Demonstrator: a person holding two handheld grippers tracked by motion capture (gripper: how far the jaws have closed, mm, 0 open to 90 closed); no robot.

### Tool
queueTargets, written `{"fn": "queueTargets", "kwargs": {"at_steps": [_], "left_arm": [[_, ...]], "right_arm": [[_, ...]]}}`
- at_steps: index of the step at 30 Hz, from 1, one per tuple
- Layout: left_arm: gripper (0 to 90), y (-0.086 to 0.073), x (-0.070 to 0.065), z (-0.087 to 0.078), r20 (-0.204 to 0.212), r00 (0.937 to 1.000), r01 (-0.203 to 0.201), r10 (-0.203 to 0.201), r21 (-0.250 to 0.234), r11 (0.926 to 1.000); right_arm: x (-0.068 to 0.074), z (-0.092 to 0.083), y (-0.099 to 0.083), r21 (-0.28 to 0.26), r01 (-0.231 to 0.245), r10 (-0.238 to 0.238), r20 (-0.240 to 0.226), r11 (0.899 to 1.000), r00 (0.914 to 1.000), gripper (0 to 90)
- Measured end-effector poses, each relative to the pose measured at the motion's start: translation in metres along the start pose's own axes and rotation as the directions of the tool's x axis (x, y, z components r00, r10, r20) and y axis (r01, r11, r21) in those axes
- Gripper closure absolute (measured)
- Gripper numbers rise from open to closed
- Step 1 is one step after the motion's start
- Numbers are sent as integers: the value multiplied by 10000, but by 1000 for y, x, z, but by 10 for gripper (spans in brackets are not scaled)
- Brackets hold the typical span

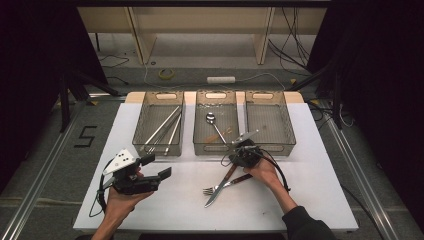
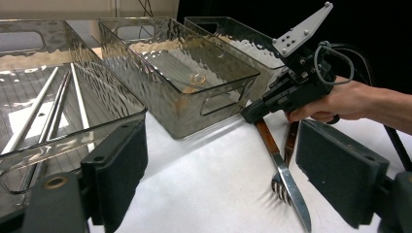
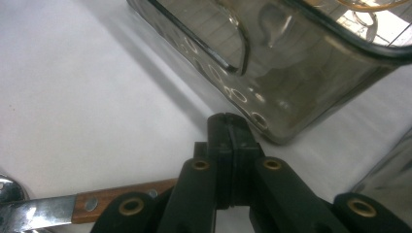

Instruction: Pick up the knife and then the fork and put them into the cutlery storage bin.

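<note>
Right claw [image 3: 228, 121] clenched, pads flat against each other, nothing visible between them. Tips low over the tabletop [image 1: 310, 190], close to the near corner of the middle clear bin [image 2: 184, 116].

Wooden-handled knife [image 2: 284, 174] flat on tabletop, lower centre of the high view, blade crossing over the fork [image 1: 220, 186]. Handle end passes beneath the right claw at lower left of the right gripper view, not between the pads.

Left claw [image 1: 157, 166] released, empty, held off the tabletop at lower left of the high view.

Risks, judged:
- Lift now likely comes up empty: pads closed beyond the handle.
- Reopening this low could nudge the handle, swing the blade, drag the fork.
- Bin wall close ahead: forward push could knock or shift it.
- Thin handle flat on tabletop: pads may slip off.
</note>
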State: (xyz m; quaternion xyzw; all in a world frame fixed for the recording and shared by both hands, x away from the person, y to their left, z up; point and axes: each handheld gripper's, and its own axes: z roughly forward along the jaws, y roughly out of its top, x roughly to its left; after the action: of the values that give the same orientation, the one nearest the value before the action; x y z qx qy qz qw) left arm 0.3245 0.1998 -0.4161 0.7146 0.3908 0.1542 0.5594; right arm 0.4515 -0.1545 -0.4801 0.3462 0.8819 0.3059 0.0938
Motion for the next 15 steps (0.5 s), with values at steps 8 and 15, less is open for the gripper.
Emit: {"fn": "queueTargets", "kwargs": {"at_steps": [8, 15], "left_arm": [[186, 0, -1, 1, 87, 9999, -106, 105, 86, 9999], [187, 0, -2, 2, 159, 9997, -163, 161, 124, 9998]], "right_arm": [[1, -3, 0, 305, 49, -50, 21, 9995, 10000, 900], [2, -12, -5, 897, 8, -6, -29, 9960, 10000, 900]]}}
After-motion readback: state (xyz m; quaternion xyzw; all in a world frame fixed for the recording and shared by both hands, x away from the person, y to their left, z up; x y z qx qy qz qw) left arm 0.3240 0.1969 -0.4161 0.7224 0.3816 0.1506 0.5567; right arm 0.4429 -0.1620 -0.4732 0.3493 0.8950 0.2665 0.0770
